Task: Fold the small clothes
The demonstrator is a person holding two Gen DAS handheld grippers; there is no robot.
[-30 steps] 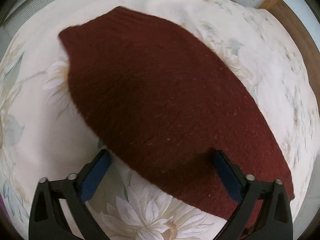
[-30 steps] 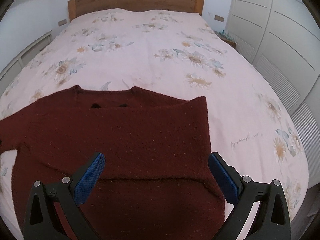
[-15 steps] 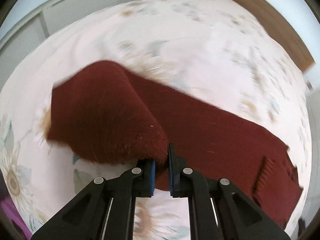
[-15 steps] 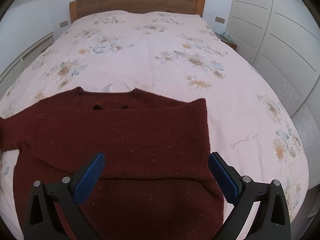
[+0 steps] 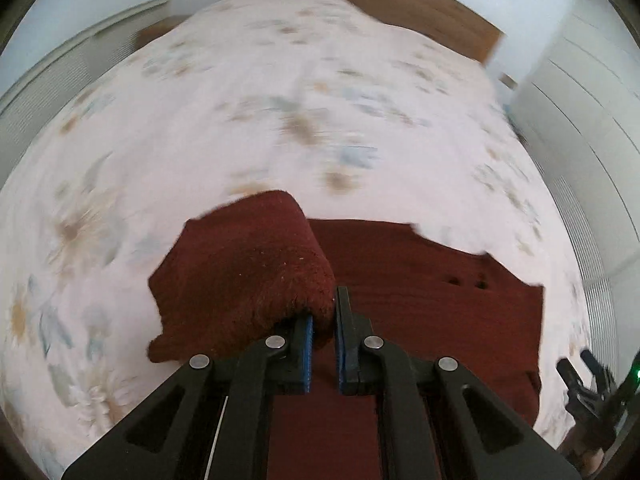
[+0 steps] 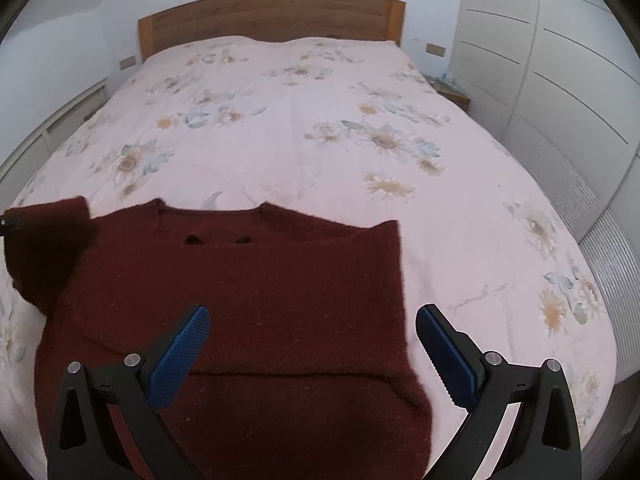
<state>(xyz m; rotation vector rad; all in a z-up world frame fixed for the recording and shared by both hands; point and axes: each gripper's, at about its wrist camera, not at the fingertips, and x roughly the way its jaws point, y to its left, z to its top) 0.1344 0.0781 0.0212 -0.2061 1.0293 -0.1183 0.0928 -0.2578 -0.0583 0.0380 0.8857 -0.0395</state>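
A dark red knitted sweater [image 6: 248,292] lies flat on the bed, neckline towards the headboard, its right sleeve folded in over the body. My left gripper [image 5: 323,312] is shut on the sweater's left sleeve [image 5: 244,276] and holds it lifted and bunched above the body [image 5: 432,300]. In the right wrist view the raised sleeve [image 6: 48,248] hangs at the far left edge. My right gripper [image 6: 312,332] hovers open over the sweater's lower right part, nothing between its blue pads.
The bed [image 6: 320,128] carries a pale floral cover and a wooden headboard [image 6: 268,16]. White wardrobe doors [image 6: 560,80] stand to the right, a bedside table [image 6: 452,90] by the headboard. The other gripper [image 5: 592,392] shows at the lower right of the left wrist view.
My left gripper went from open over the sleeve to shut on it, then lifted it and swung it towards the sweater's body while rolling. The right gripper stayed nearly still, rising slightly.
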